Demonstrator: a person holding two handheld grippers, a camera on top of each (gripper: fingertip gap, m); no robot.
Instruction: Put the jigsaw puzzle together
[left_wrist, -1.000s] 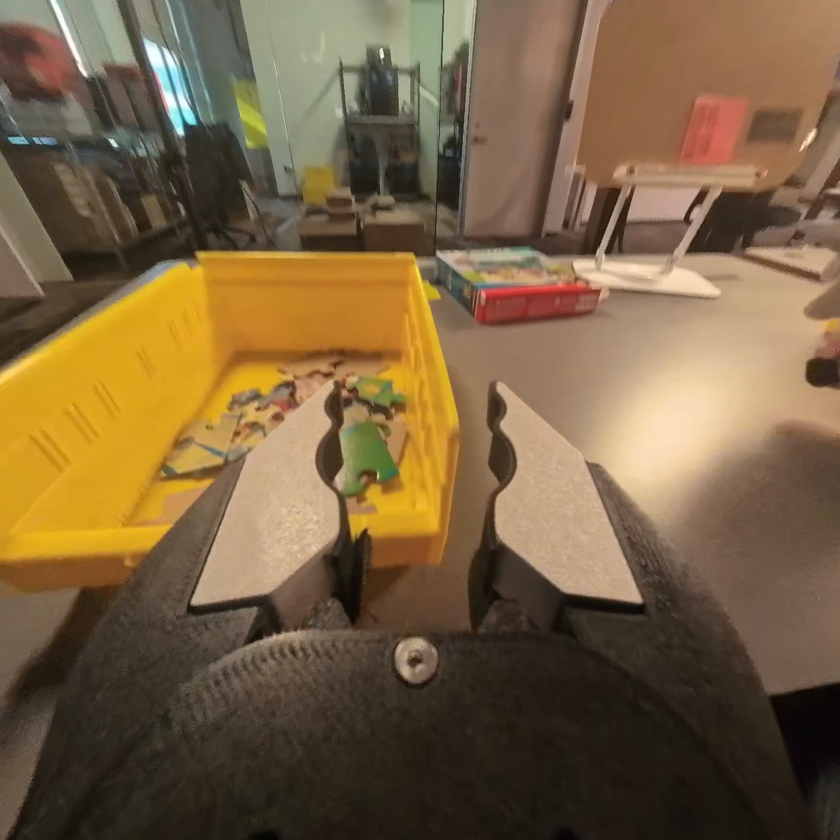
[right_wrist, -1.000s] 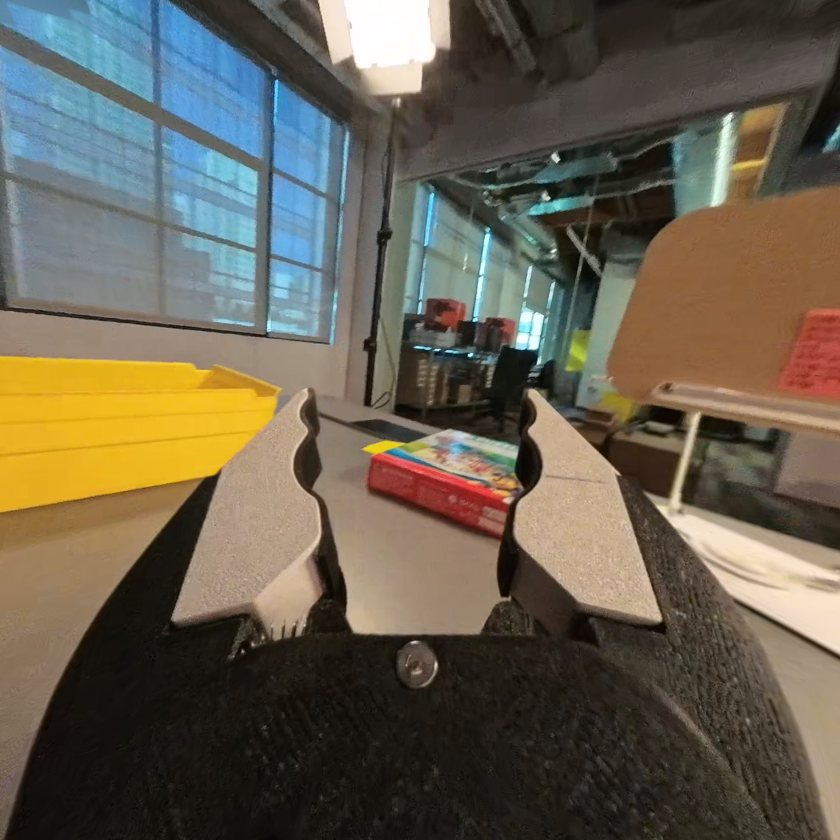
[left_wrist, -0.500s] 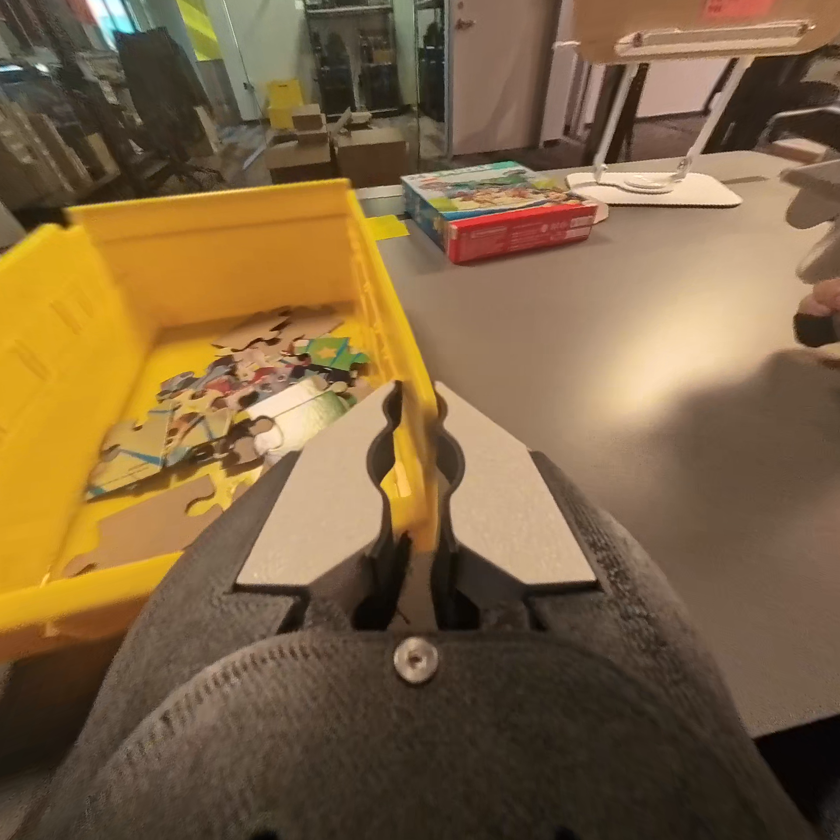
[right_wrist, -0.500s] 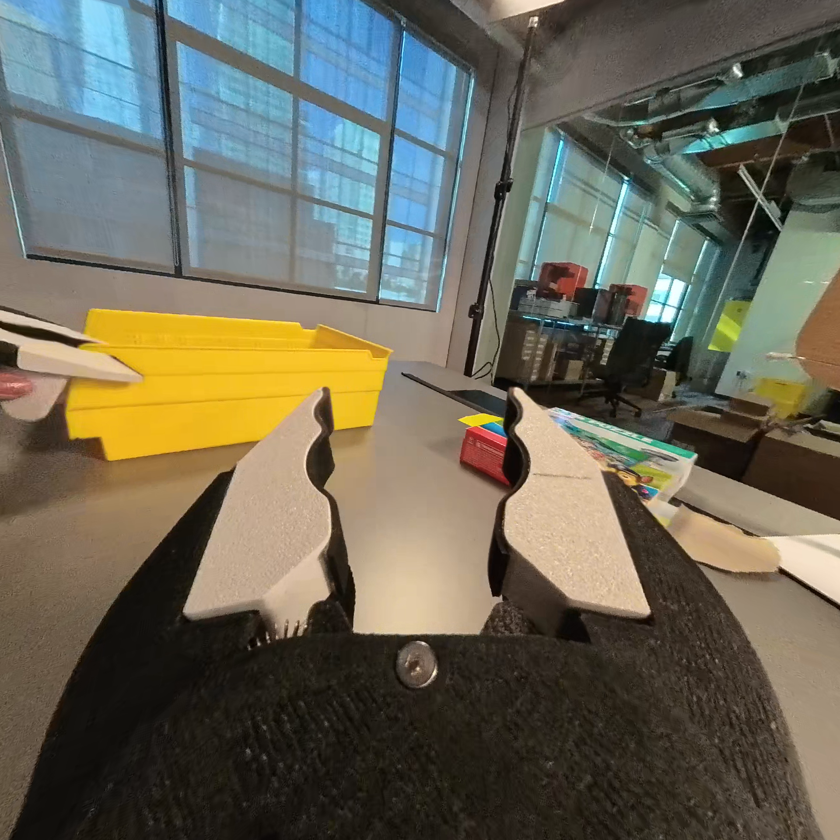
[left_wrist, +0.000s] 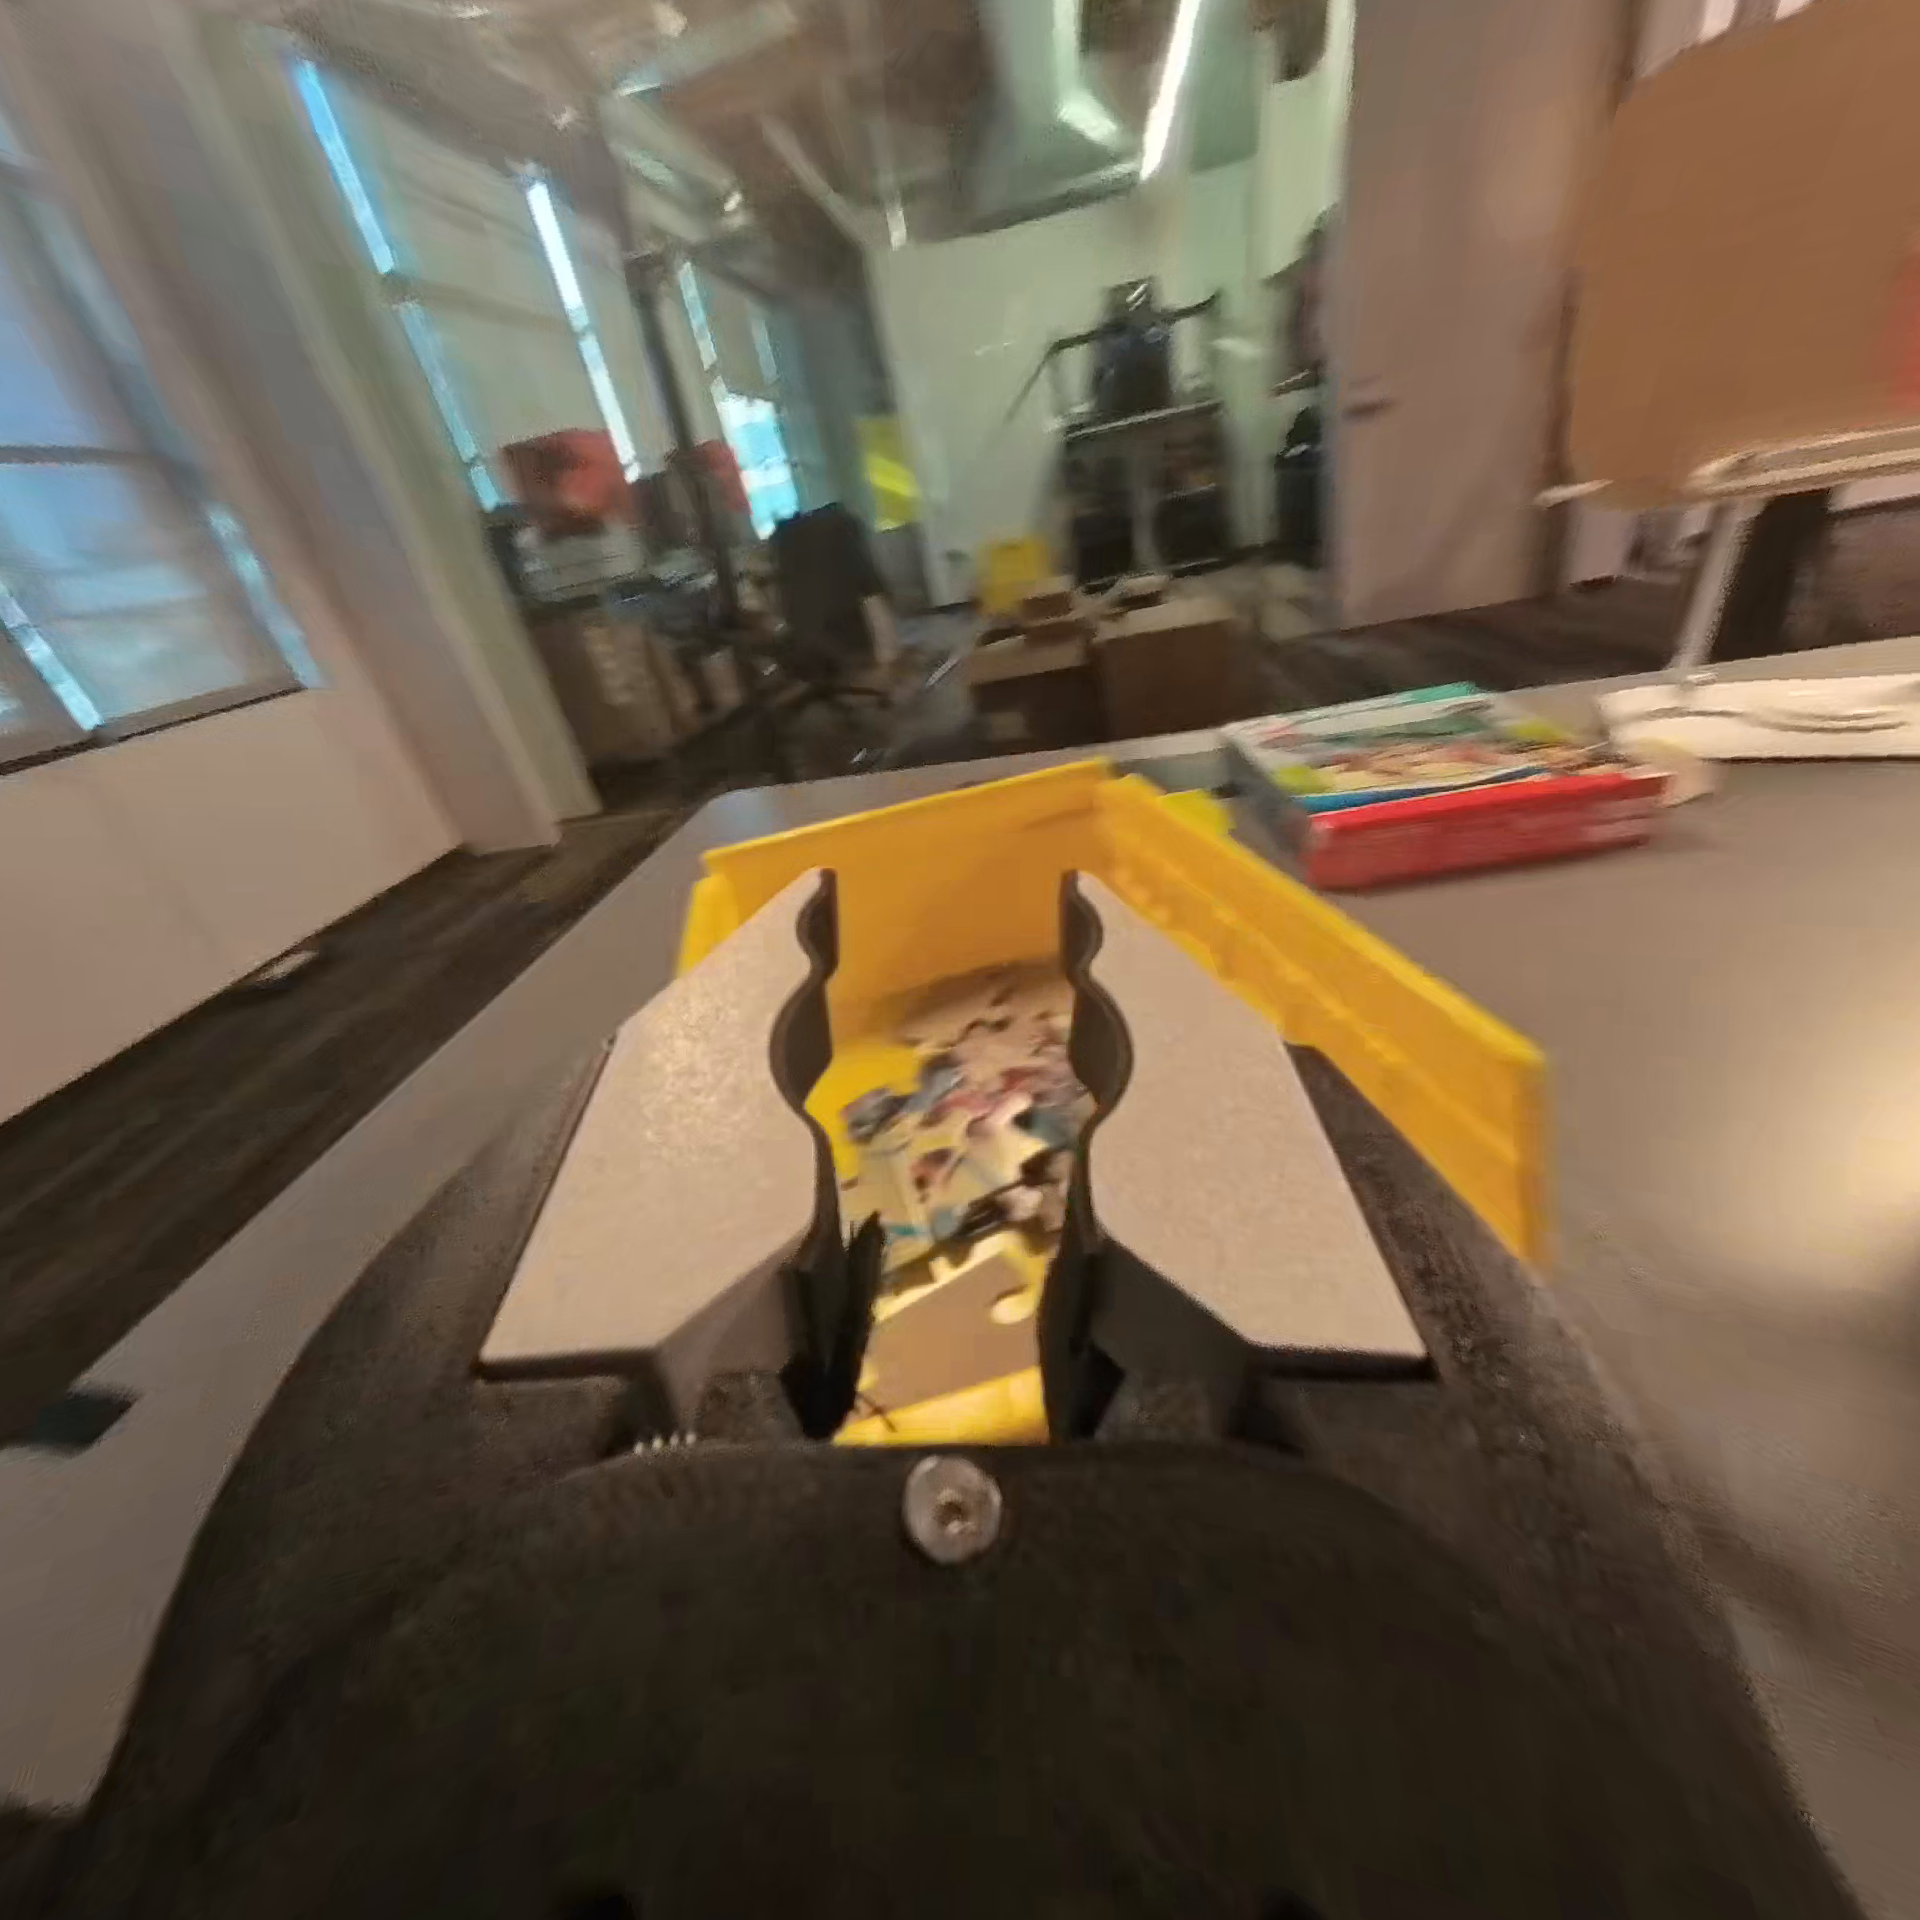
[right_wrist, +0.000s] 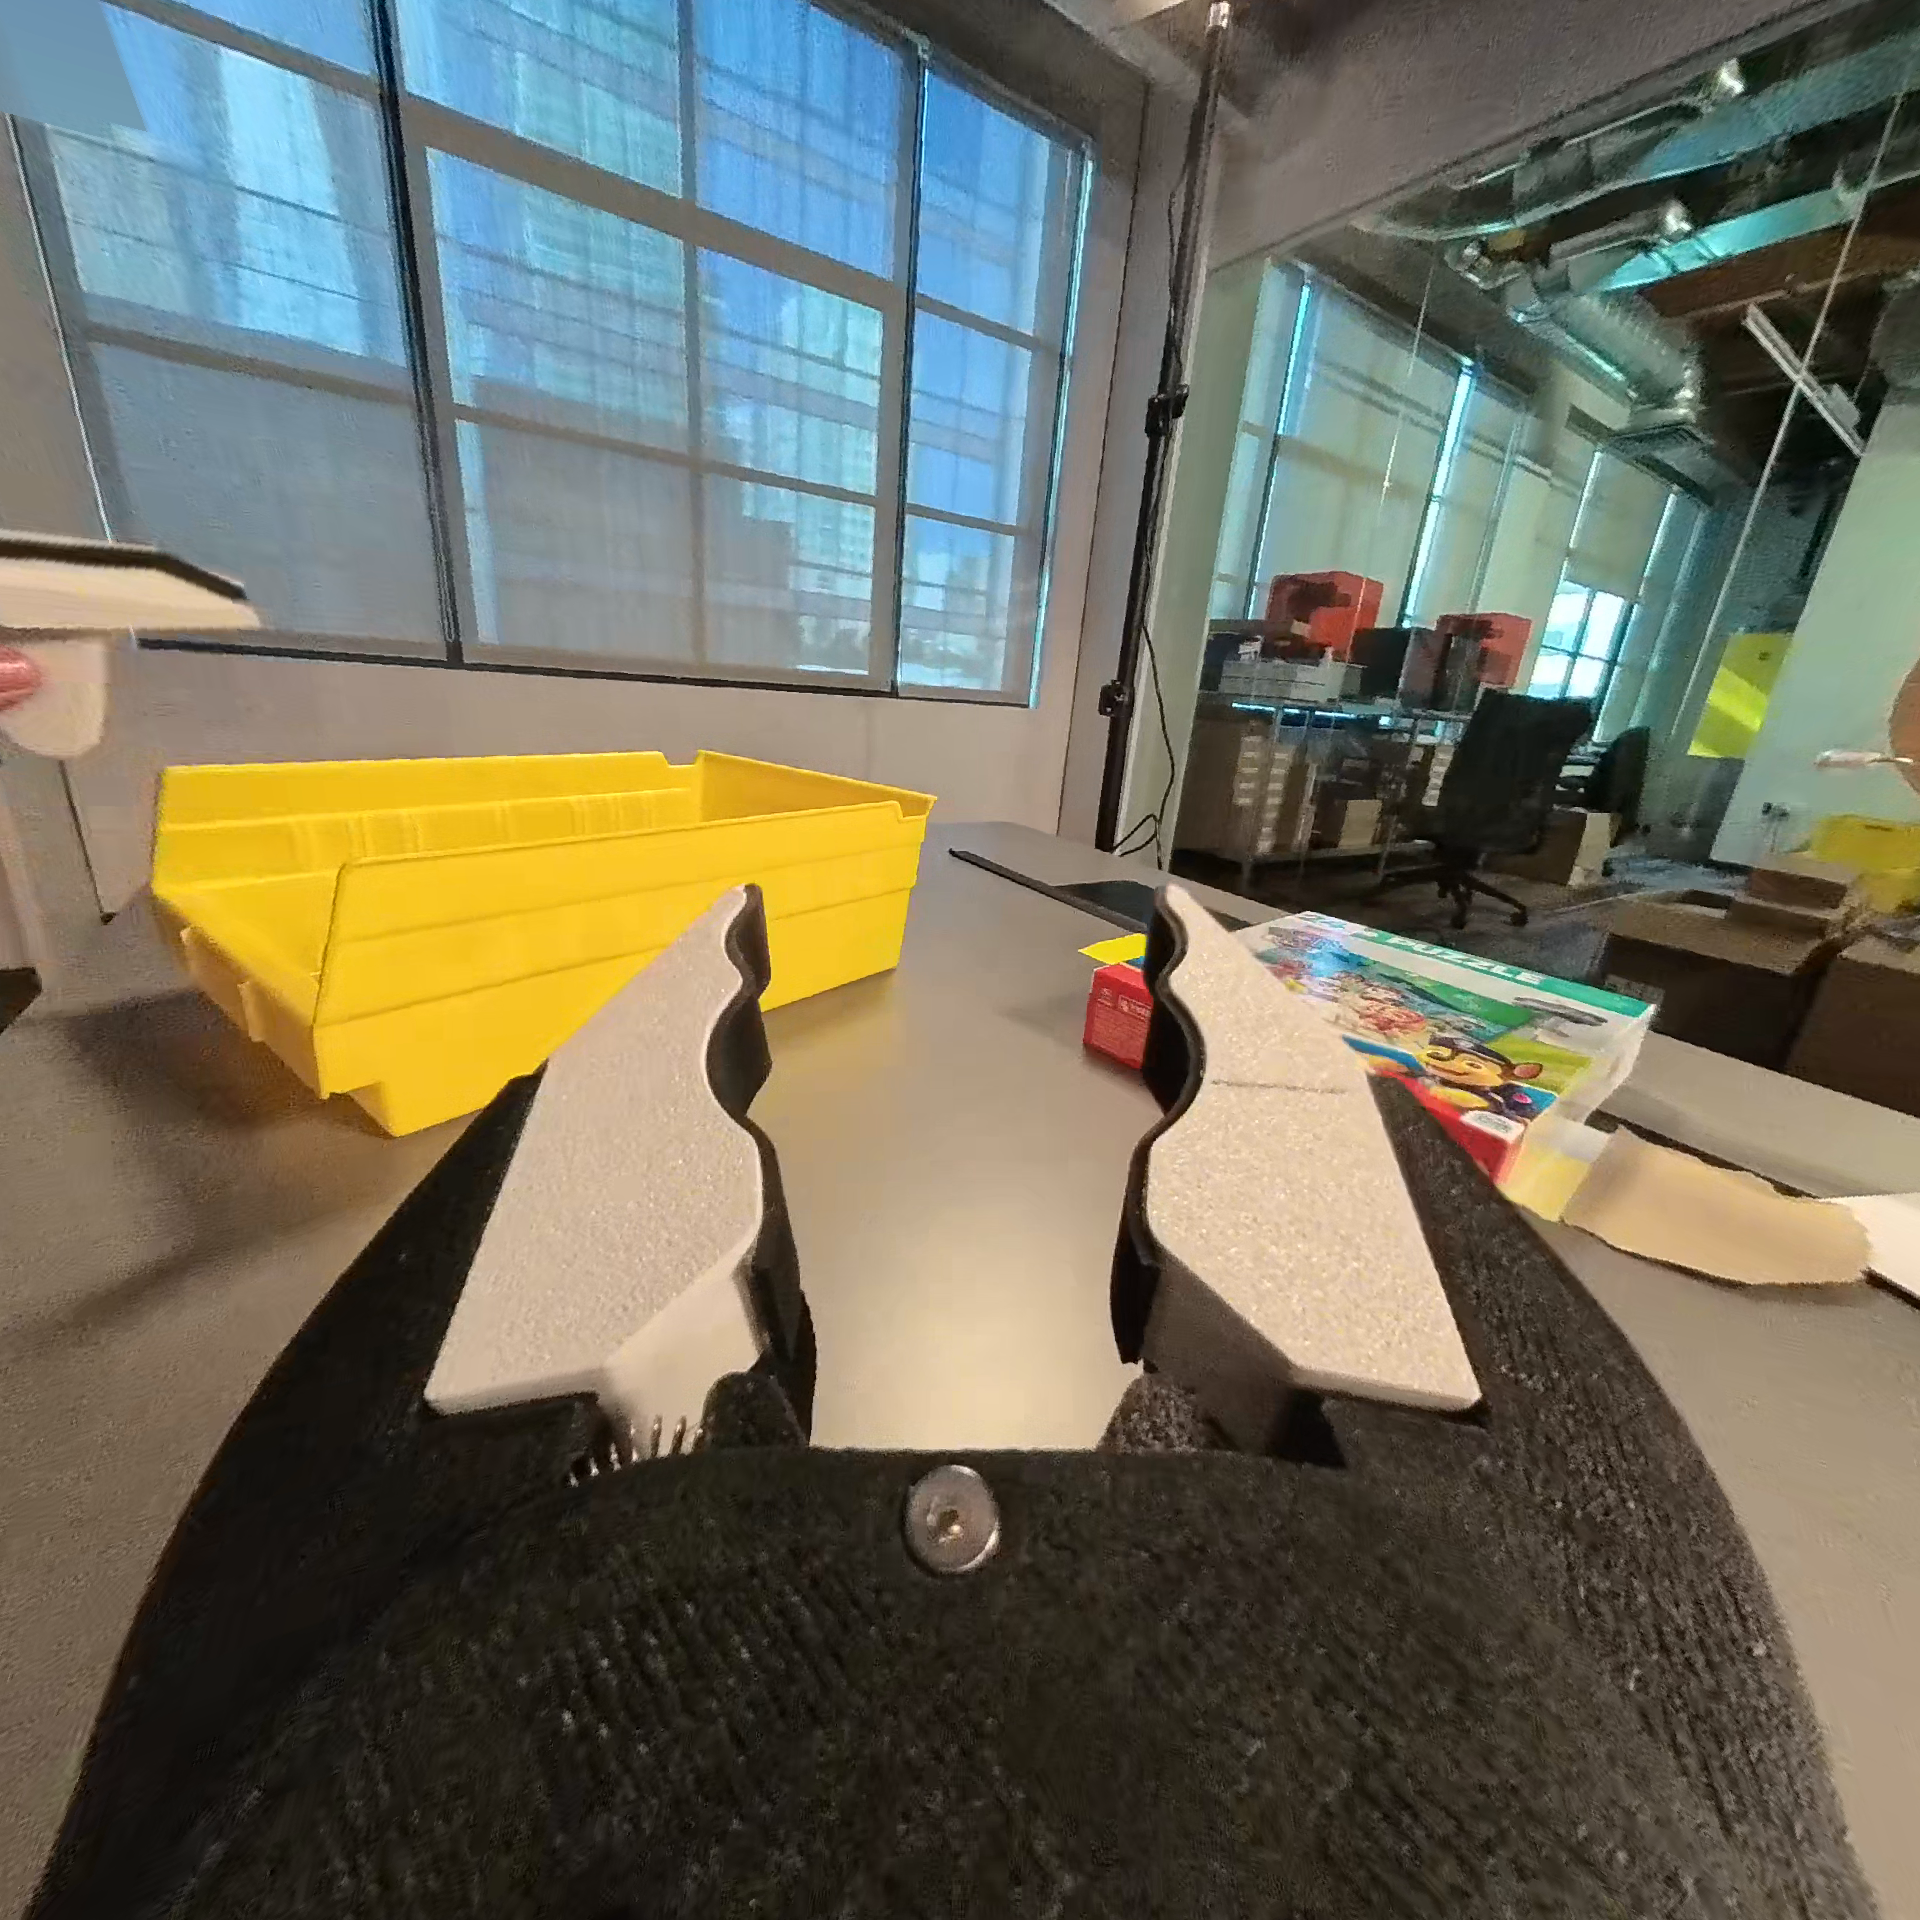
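Note:
My left gripper (left_wrist: 948, 883) is open with nothing between its fingers; the view is blurred. It hangs over the near end of a yellow bin (left_wrist: 1351, 1018) and looks into it. Several loose puzzle pieces (left_wrist: 966, 1122) lie on the bin floor below the gap. My right gripper (right_wrist: 956, 899) is open and empty above the grey table (right_wrist: 935, 1195), between the yellow bin (right_wrist: 520, 935) on its left and a colourful puzzle box (right_wrist: 1455, 1018) on its right. The left gripper's fingers (right_wrist: 104, 603) show at the far left of the right wrist view, above the bin.
The puzzle box (left_wrist: 1455, 790) lies beyond the bin to the right. A brown board on a white stand (left_wrist: 1745, 260) is at the far right. A torn piece of cardboard (right_wrist: 1714, 1226) lies by the box. A black strip (right_wrist: 1091, 894) lies near the table's far edge.
Half a second ago my left gripper was shut on the bin's right wall; it has opened, let go and moved over the bin's inside. My right gripper has turned a little towards the bin, still open.

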